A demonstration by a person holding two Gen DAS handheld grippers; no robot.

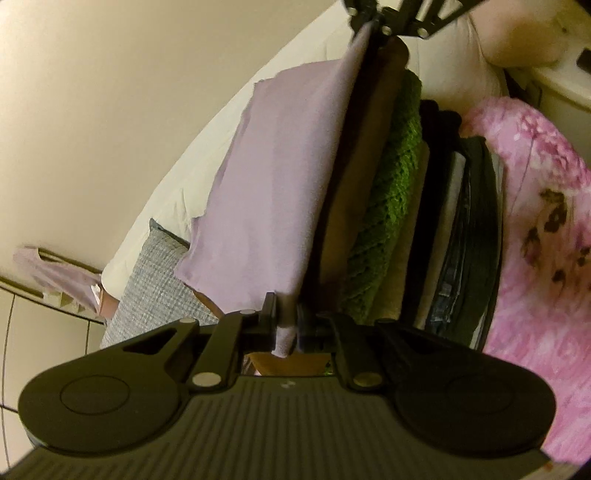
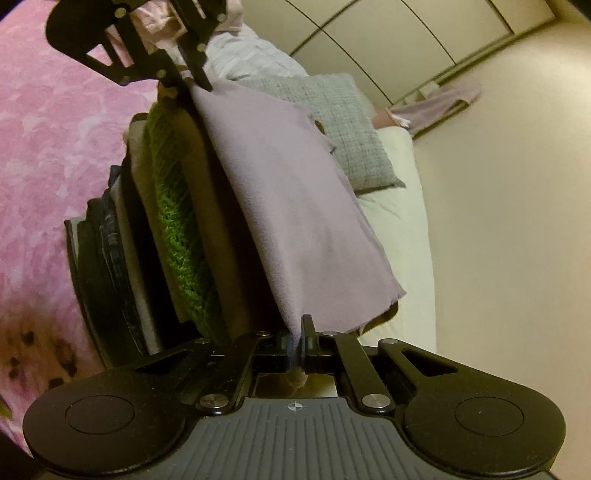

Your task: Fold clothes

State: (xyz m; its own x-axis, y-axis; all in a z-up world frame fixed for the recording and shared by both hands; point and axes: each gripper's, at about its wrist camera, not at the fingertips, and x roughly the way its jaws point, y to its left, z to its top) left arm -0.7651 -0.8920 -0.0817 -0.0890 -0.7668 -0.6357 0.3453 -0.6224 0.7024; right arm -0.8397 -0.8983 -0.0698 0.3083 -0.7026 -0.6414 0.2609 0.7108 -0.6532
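A lilac cloth point(image 1: 280, 177) point(image 2: 295, 206) hangs taut between my two grippers, held by one edge. My left gripper point(image 1: 286, 319) is shut on one corner of it, and in the right wrist view that gripper point(image 2: 192, 83) pinches the far corner. My right gripper point(image 2: 297, 341) is shut on the other corner and shows at the top of the left wrist view point(image 1: 373, 26). Right beside the cloth stands a stack of folded clothes with a brown piece, a green knit point(image 1: 391, 177) point(image 2: 173, 221), beige and dark pieces.
The stack lies on a pink floral bedspread point(image 1: 535, 221) point(image 2: 55, 129). A grey pillow point(image 1: 159, 288) point(image 2: 343, 122) and a white duvet point(image 1: 166, 206) lie on the cloth's other side. Another lilac garment point(image 1: 55, 273) point(image 2: 439, 103) hangs at the wardrobe.
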